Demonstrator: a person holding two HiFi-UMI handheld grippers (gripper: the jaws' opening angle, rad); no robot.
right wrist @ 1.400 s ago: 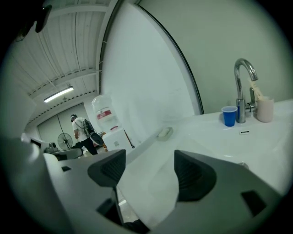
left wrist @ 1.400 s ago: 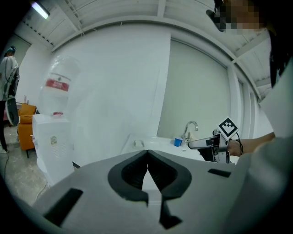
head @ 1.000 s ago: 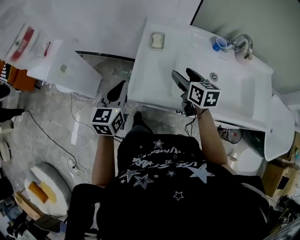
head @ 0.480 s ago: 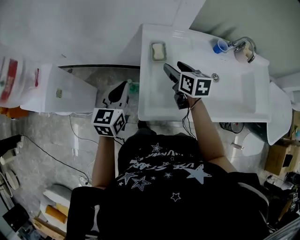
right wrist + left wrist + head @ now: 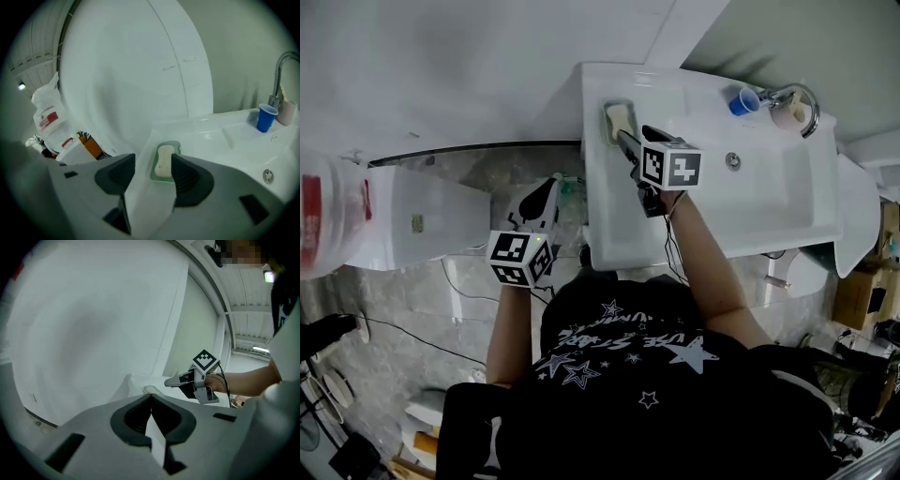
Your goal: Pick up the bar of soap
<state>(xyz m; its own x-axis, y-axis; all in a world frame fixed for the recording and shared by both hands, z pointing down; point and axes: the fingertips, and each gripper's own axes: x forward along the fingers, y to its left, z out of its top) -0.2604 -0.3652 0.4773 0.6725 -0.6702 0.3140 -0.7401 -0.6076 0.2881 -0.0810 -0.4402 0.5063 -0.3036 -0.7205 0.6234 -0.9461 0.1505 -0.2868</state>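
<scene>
My right gripper (image 5: 151,164) hangs over the back-left corner of the white sink (image 5: 769,202). Its jaws are apart and have just been closing, with nothing between the pads yet. The bar of soap (image 5: 164,161) lies in a pale green dish (image 5: 175,146) on that corner, just ahead of the fingertips and not touched. My left gripper (image 5: 150,401) has its jaws together and empty. It is held off the sink's left side, well apart from the soap.

What worries me most is alignment. In the right gripper view the bar is not centred in the gap. It sits close to the right-hand jaw. If I go down on this line, that jaw could land on top of the soap or on the dish rim rather than beside the bar. A push there could skid the dish, which sits near the sink's edge. It could also tip the bar out of the dish.

The second risk is the opening. If the jaws narrow much more before they reach the bar, they may not straddle it.

The third is the grip itself. Soap can be slick, and hard pads closing on its rounded sides could squirt it forward towards the wall or into the basin. I can't tell from these views whether the bar is wet or stuck to the dish. If it is stuck, the dish may lift with it and then drop.

The blue cup (image 5: 266,117) and the tap (image 5: 280,77) stand well away on the far side, so I don't expect trouble there.
</scene>
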